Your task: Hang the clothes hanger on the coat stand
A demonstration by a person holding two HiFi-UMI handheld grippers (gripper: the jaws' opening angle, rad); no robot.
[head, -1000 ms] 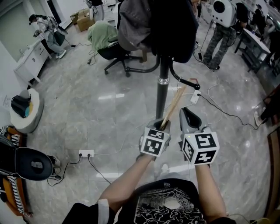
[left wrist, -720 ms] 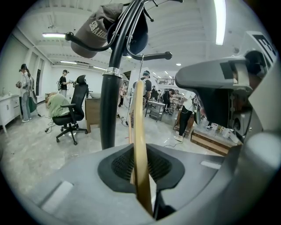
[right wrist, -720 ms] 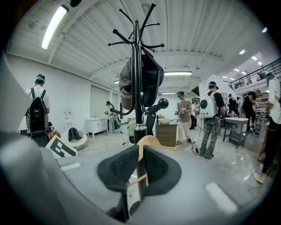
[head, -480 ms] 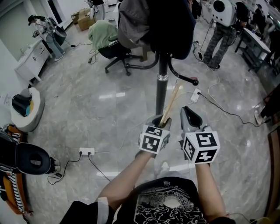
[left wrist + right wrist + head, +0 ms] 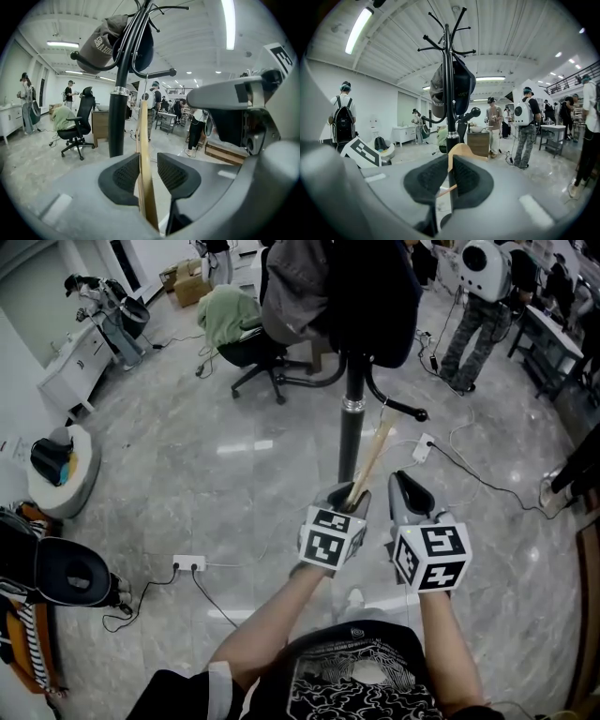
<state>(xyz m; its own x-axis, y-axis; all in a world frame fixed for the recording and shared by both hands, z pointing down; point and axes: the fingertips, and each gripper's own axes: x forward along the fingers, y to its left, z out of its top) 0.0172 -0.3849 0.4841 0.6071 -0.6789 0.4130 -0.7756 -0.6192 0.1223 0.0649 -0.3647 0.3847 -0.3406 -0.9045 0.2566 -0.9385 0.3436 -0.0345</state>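
Observation:
The black coat stand (image 5: 352, 427) rises straight ahead, its top draped with dark clothes (image 5: 337, 287) and a cap (image 5: 101, 42). My left gripper (image 5: 349, 495) is shut on a light wooden hanger (image 5: 370, 460), which slants up to the right toward a low curved peg (image 5: 412, 412). In the left gripper view the hanger (image 5: 144, 154) stands edge-on between the pads, beside the pole (image 5: 117, 108). My right gripper (image 5: 405, 486) hovers just right of the left one, shut and holding nothing. In the right gripper view the hanger's wooden curve (image 5: 461, 149) shows behind the jaws, below the stand (image 5: 449, 93).
An office chair with a green garment (image 5: 244, 343) stands behind the stand to the left. A power strip (image 5: 186, 566) and cables (image 5: 469, 474) lie on the marble floor. A person with a white backpack (image 5: 469, 306) stands at the back right. A round white seat (image 5: 61, 470) is at the left.
Both grippers keep almost the same place. The hanger's top has crept slightly up toward the low peg, and the head view has shifted a little.

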